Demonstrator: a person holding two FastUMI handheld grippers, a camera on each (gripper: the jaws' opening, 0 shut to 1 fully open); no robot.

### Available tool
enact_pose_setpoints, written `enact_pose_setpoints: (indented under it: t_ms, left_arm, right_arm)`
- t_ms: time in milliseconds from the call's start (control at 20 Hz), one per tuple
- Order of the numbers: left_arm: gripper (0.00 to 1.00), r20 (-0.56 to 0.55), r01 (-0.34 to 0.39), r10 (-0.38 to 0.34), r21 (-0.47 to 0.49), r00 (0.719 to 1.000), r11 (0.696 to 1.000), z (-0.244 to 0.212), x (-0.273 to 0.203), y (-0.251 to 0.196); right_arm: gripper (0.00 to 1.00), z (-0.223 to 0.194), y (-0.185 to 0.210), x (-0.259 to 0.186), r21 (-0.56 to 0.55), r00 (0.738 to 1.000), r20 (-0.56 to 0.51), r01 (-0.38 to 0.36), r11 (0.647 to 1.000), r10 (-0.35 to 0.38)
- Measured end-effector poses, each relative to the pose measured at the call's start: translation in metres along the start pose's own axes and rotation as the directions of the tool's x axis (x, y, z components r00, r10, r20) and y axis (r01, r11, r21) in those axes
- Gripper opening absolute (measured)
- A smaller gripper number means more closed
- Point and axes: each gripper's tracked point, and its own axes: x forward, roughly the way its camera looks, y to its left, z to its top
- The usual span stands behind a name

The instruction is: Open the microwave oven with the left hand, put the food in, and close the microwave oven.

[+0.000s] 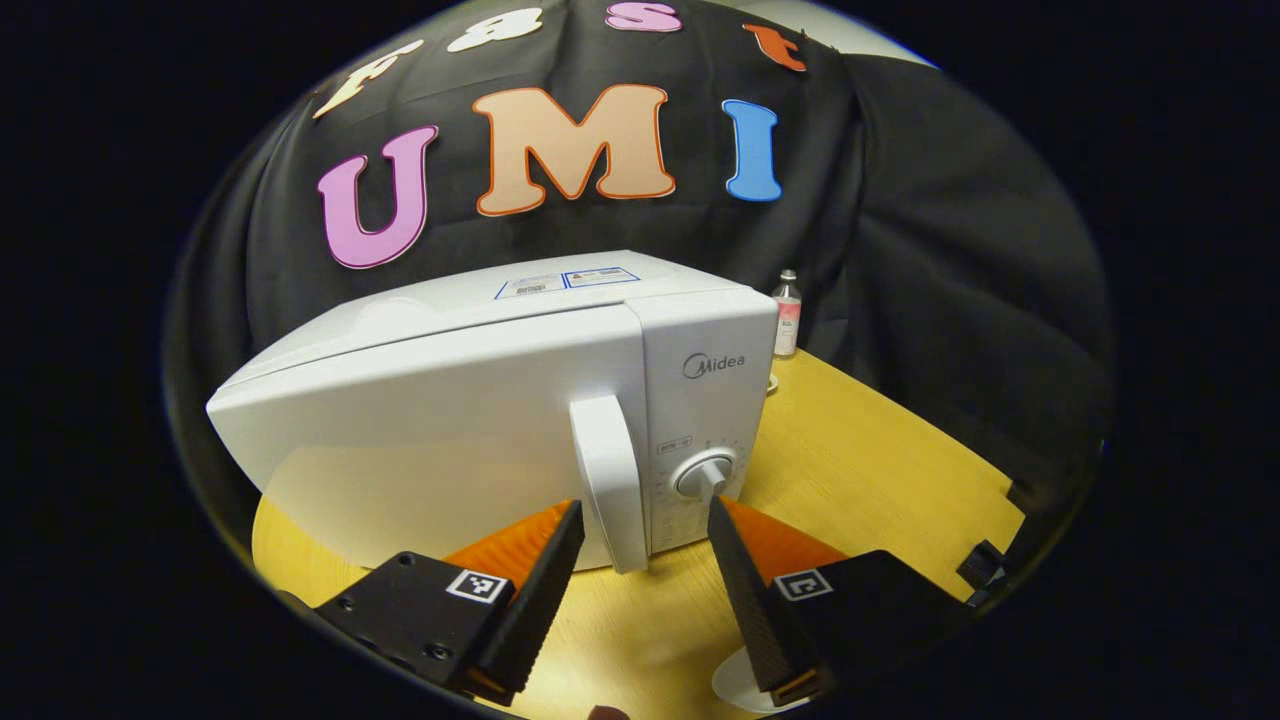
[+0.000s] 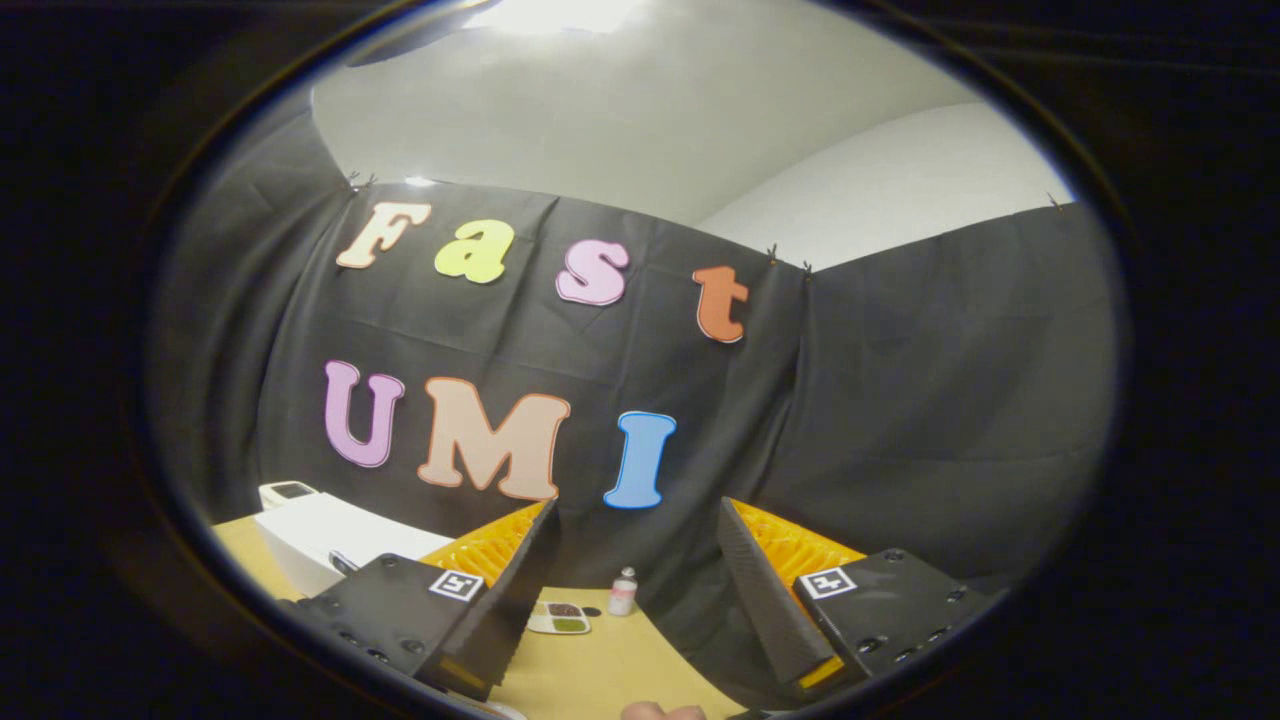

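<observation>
Left gripper view: we see the microwave (image 1: 480,400) standing shut on the yellow bench (image 1: 860,460), its door on the left, then the upright handle (image 1: 610,480), then the dial (image 1: 703,477) on the control panel. Our left gripper (image 1: 640,590) sits low before it with fingers spread wide and holding nothing — the handle's lower end lies between and beyond the tips, not yet touched. A small bottle (image 1: 787,313) stands on the bench behind the microwave's right corner.

Right gripper view: the microwave (image 2: 320,540) shows at far left, then the food (image 2: 560,617) — a small tray on the bench — with the bottle (image 2: 623,592) just beside it. Our right gripper (image 2: 635,600) hangs above the bench, fingers wide and empty.

We judge the opening step is in hand. The risk: the right finger lines up close to the dial, so a careless approach could catch the dial instead of the handle, and a hard pull could drag the whole microwave across the bench.
</observation>
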Motion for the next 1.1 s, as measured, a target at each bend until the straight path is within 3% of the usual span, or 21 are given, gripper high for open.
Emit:
enact_pose_setpoints:
  t_ms: [100, 250, 350, 850, 1100]
  left_arm:
    - [0.69, -0.008, -0.025, 0.025, 0.009, 1.000, 1.000, -0.001, 0.002, 0.005]
    - [0.34, -0.016, -0.041, 0.041, -0.003, 0.999, 0.999, 0.000, 0.000, 0.012]
    - [0.27, -0.021, -0.018, 0.018, -0.005, 1.000, 1.000, -0.002, 0.003, 0.010]
    - [0.09, -0.010, 0.017, -0.017, -0.007, 1.000, 1.000, -0.003, 0.001, 0.008]
    - [0.06, -0.011, 0.021, -0.021, -0.008, 1.000, 1.000, -0.003, -0.002, 0.007]
  right_arm:
    - [0.96, 0.000, -0.002, 0.000, 0.000, 1.000, 0.000, 0.002, 1.000, -0.002]
    - [0.96, 0.001, -0.004, -0.001, 0.001, 1.000, 0.000, 0.005, 1.000, -0.005]
    - [0.96, 0.000, -0.005, -0.001, 0.002, 1.000, -0.003, 0.006, 1.000, -0.006]
    - [0.96, 0.001, -0.006, -0.004, 0.004, 1.000, -0.002, 0.005, 1.000, -0.005]
    - [0.96, 0.000, -0.006, -0.006, 0.012, 1.000, -0.004, 0.002, 1.000, -0.002]
